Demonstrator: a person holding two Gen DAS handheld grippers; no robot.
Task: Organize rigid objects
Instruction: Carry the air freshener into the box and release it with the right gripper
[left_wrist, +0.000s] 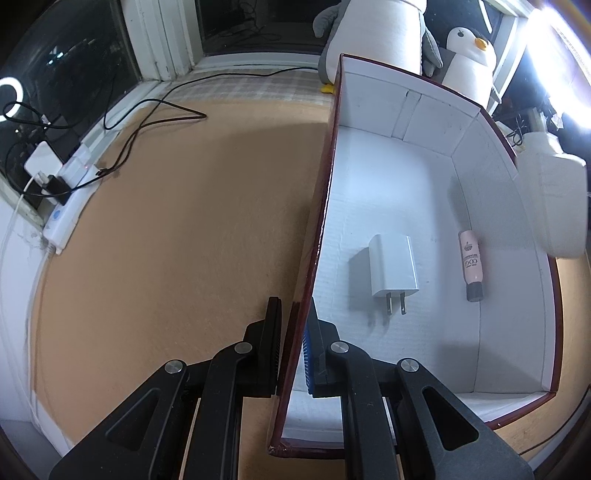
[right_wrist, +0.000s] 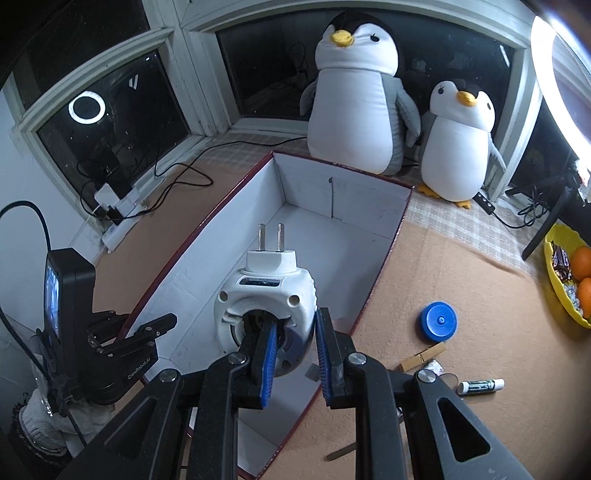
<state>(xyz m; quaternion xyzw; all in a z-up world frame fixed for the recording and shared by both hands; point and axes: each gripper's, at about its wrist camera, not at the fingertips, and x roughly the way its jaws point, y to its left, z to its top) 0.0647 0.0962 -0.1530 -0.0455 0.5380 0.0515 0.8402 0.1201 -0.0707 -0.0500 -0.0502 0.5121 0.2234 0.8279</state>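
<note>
Step in hand: boxing. Right gripper (right_wrist: 293, 360) clamps a white plug-in device (right_wrist: 266, 295) above the box (right_wrist: 343, 195); left gripper (left_wrist: 293, 347) pinches the box's wall. Next: lower, release beside the charger (left_wrist: 393, 266) and tube (left_wrist: 471, 264).

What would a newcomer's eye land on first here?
Probably the white plug-in device held in the right gripper above the white-lined box, prongs pointing away. Next, the two plush penguins by the window behind the box, and the left gripper clamping the box's wall.
</note>
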